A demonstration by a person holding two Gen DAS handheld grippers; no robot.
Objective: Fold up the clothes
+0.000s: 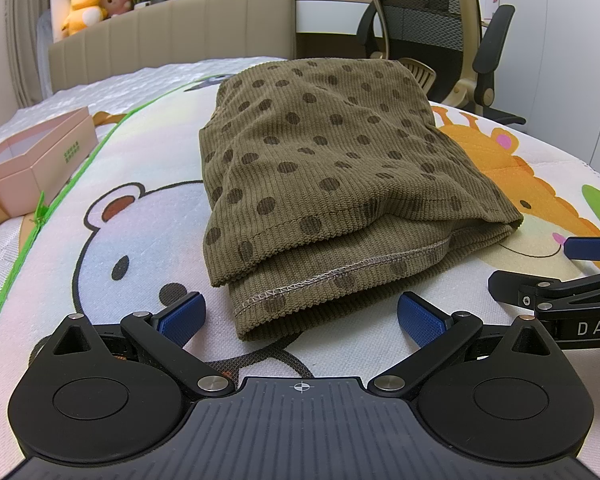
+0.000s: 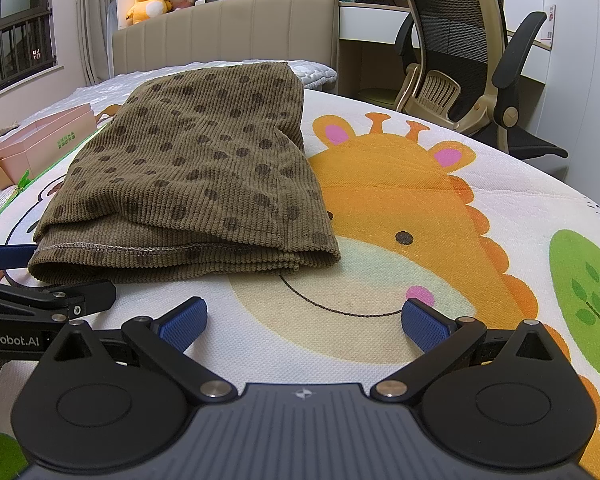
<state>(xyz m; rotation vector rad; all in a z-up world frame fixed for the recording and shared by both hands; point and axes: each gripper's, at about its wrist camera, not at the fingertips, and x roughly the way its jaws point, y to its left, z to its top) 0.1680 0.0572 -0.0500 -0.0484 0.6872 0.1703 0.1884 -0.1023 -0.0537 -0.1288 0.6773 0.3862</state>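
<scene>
Both grippers hover low over the near edge of the bed with their blue-padded fingers spread wide and nothing between them. From the left wrist view, the left gripper (image 1: 300,316) points at the near hem of the folded garment (image 1: 320,176), whose lowest layer reaches into the space between the two pads without touching either. The right gripper (image 2: 304,322) sits just beside it, aimed at the bare play mat (image 2: 480,184), over the printed giraffe's mouth, to the right of the cloth's near right corner.

That garment is an olive-brown ribbed piece with dark dots, folded into a stacked rectangle with its layers showing at the near hem, one with a light overlock seam. It lies on the mat between the printed bear face on the left and the giraffe on the right, running from the near edge toward the headboard (image 2: 228,36).

A pink box (image 1: 32,160) rests off the mat's green border at the bed's left edge. Beyond the bed's right side stands an office chair (image 2: 460,48), and plush toys (image 2: 148,0) sit on the shelf behind the headboard.
</scene>
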